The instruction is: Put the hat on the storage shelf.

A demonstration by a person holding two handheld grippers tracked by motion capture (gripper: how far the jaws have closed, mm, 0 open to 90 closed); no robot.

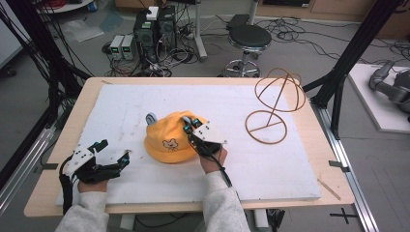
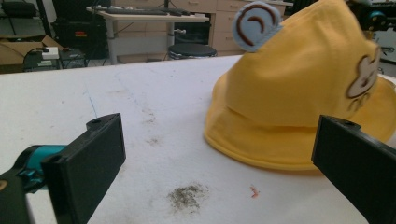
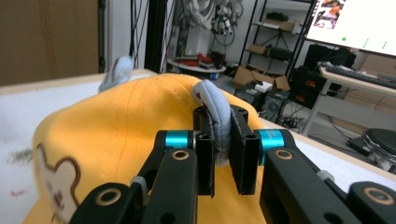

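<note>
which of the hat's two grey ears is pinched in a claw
The ear on the hat's right side, clamped by the right claw; the other ear stands free.

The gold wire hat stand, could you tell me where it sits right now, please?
In the high view, the gold wire hat stand stands on the white mat's far right part, right of the yellow bucket hat and apart from it.

High view looks down and forward from above the person's side, far enough to take in the whole white foam-covered table and the floor beyond. Left gripper view sits low near the tabletop, facing the yellow fabric bucket hat with grey ears from close by. Right gripper view is pressed right up to the hat, probably angled slightly downward. All three views share the hat.
</note>
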